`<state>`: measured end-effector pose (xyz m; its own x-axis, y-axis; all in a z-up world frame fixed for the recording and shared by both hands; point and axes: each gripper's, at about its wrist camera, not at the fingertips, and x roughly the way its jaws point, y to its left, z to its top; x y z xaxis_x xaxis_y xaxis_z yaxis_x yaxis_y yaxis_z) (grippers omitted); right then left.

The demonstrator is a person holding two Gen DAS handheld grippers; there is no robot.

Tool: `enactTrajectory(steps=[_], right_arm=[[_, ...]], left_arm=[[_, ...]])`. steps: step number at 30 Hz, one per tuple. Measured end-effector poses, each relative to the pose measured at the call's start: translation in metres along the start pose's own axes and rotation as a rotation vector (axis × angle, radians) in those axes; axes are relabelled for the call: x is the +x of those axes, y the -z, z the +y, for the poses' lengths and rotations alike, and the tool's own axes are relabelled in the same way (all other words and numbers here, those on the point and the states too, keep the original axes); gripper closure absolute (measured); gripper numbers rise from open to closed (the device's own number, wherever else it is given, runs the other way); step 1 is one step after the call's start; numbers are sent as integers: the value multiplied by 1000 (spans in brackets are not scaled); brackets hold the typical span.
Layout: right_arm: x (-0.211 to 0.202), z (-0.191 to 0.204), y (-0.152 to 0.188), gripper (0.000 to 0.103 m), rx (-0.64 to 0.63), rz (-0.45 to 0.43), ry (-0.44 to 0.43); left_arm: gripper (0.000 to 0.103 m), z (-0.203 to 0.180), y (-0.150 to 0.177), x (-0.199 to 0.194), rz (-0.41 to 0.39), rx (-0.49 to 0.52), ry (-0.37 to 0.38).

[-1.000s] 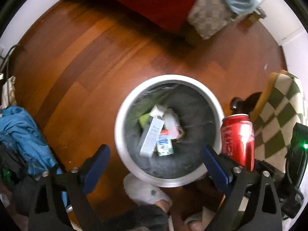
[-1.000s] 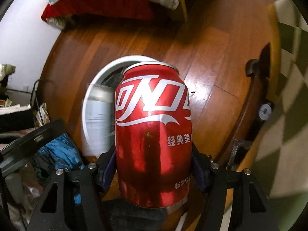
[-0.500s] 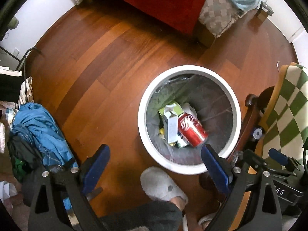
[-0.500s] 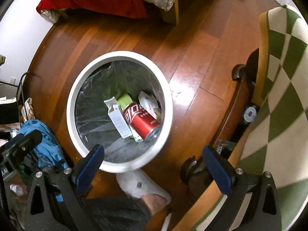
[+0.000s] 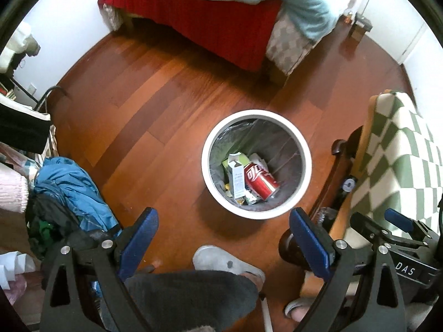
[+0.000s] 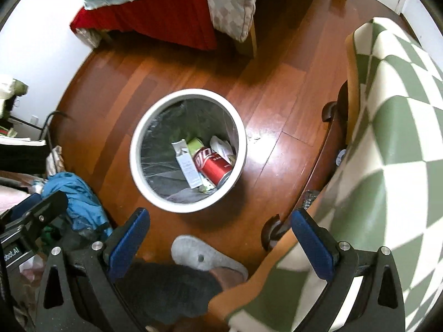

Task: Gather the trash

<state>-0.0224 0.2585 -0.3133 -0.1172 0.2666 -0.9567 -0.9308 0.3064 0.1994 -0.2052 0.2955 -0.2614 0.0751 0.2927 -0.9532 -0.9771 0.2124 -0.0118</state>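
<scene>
A white round trash bin [image 5: 206, 171] with a plastic liner stands on the wooden floor; it also shows in the right wrist view [image 6: 138, 171]. Inside lie a red cola can [image 5: 260, 181] [image 6: 211, 166], a white carton [image 5: 237, 178] [image 6: 188, 166], a green box and crumpled paper. My left gripper [image 5: 223, 238] is open and empty, held high above the floor near the bin. My right gripper [image 6: 218, 235] is open and empty, also high above the bin.
A chair with a green checked cushion [image 5: 398, 160] [image 6: 387, 138] stands right of the bin. A bed with a red cover [image 5: 221, 27] is at the back. A blue clothes heap [image 5: 69, 188] lies left. A grey slipper [image 5: 221, 260] [image 6: 205, 254] is below the bin.
My right gripper let go of the cola can, which dropped into the bin. Both grippers have risen higher above the bin, and the view has widened.
</scene>
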Motion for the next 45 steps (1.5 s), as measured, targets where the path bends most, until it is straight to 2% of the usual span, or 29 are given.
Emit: enactTrajectory(steps=[13,18,24,33,45], right_arm=[[-166,6,46,0,-82,-144,-136],[-224,8,60,0,-120,-186,-199],[-272,10,72,0,-151,-205,-254],[-304,15,82,0,-174,-197,-293],[-313,31,79,0,-205,-194,-305]], left_arm=[[6,-14,32,-140,-142,35,140],[6,-19,46,-181,-162,40,192],[6,-22,57,-212,-176,39,262],[6,-14,66,-244,-233,28,295],[6,-5,63,-250,-252,14,305]])
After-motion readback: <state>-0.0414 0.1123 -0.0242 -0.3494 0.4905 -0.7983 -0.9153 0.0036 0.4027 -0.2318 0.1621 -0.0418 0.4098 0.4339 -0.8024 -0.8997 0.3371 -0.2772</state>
